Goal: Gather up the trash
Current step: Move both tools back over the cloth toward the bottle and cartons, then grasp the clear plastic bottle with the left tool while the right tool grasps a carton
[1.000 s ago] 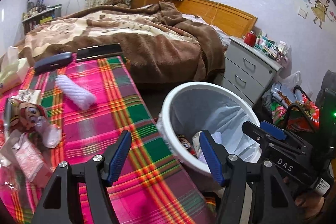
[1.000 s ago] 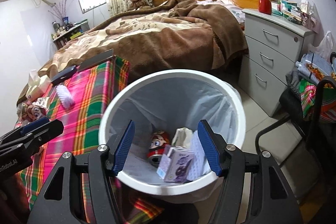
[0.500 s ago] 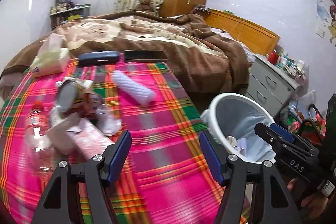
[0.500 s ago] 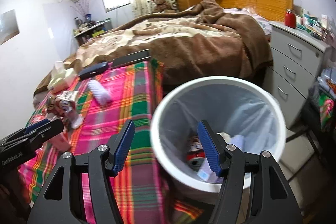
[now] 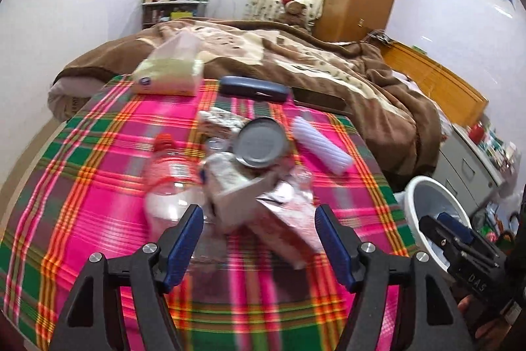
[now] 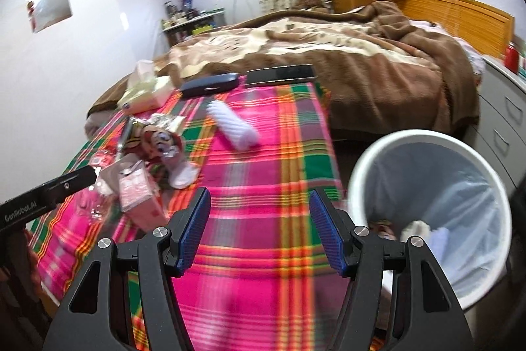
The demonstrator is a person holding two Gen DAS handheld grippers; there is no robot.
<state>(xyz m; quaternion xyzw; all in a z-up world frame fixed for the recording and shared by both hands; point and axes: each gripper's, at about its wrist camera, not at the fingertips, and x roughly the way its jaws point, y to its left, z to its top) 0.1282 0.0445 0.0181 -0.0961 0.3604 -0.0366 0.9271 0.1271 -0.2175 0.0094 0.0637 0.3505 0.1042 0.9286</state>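
Both grippers over the plaid-covered bench, trash still scattered on it.
The left gripper (image 5: 256,244) and right gripper (image 6: 259,229) stand agape, empty; bottle (image 5: 164,186), can (image 5: 261,147) and cartons lie left of the white bin (image 6: 427,219).

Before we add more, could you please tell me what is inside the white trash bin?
In the white trash bin, a clear liner holds crumpled white paper and a reddish item. The near rim and right gripper hide the bottom.
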